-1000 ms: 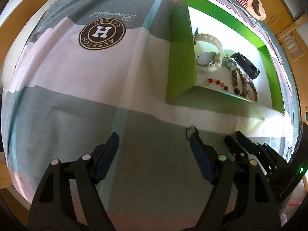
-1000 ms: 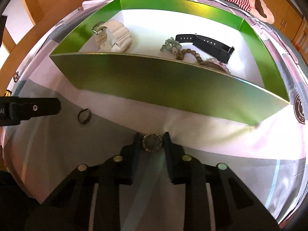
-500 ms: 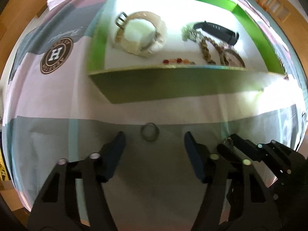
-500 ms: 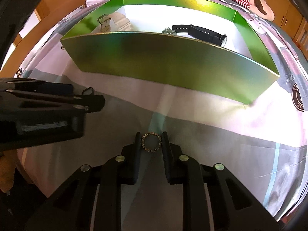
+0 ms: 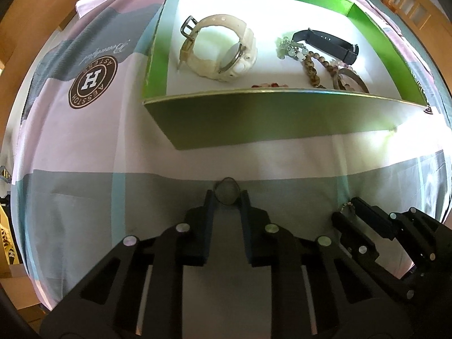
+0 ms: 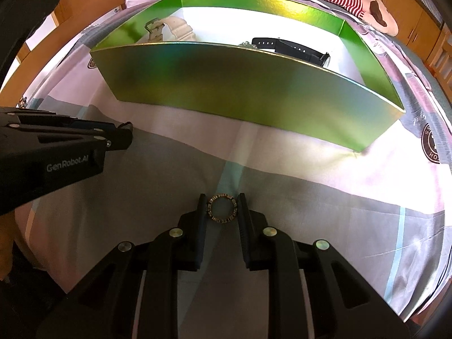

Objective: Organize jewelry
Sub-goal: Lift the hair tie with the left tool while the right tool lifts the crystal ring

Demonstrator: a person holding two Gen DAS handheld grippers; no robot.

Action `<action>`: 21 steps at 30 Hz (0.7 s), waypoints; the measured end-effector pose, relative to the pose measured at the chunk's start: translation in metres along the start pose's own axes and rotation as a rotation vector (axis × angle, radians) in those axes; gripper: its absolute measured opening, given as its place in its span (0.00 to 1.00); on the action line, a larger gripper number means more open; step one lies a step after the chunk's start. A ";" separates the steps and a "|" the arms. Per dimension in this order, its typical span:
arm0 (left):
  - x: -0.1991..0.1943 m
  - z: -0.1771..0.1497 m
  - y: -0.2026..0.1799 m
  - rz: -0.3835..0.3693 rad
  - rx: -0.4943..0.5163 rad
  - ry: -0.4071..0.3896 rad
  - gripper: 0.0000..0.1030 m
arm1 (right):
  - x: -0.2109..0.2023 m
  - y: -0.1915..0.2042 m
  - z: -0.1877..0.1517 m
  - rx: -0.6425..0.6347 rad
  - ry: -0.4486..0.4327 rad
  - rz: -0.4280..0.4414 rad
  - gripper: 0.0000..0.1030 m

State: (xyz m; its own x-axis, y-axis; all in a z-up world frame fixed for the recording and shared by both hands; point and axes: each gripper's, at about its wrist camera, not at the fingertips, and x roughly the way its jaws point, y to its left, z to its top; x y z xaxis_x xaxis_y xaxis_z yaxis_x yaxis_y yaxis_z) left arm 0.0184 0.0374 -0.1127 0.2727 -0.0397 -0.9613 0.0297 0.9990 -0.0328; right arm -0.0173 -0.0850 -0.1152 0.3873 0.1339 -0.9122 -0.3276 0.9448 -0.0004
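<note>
Left tongs (image 5: 226, 196) closing on a plain ring (image 5: 226, 194) between the pads, contact probably made. Right tongs (image 6: 222, 208) grip studded ring (image 6: 222, 208). Both rings lie just short of green box (image 5: 282, 118) near wall, left tongs nearer its watch (image 5: 223, 56) end.

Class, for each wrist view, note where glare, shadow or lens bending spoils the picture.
Left wrist view: the box floor is washed out white, its straight walls bow, and the ring looks soft. Right wrist view: the box's front wall is shadowed; sunlit cloth glares.
</note>
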 end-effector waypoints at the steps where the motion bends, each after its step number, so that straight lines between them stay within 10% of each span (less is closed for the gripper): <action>1: -0.001 0.000 0.001 -0.001 0.001 -0.001 0.18 | 0.000 0.000 0.000 -0.001 -0.001 -0.001 0.21; 15: -0.011 0.013 0.043 -0.239 -0.168 0.025 0.39 | -0.004 -0.001 -0.006 0.007 -0.003 0.002 0.21; 21: -0.007 0.006 0.027 -0.207 -0.114 0.037 0.46 | -0.004 -0.002 -0.007 0.010 -0.004 0.006 0.21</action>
State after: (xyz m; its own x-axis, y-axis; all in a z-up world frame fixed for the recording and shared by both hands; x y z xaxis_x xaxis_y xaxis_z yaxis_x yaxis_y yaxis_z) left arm 0.0233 0.0642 -0.1055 0.2367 -0.2454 -0.9401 -0.0282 0.9654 -0.2591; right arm -0.0238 -0.0893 -0.1144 0.3887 0.1405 -0.9106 -0.3214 0.9469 0.0089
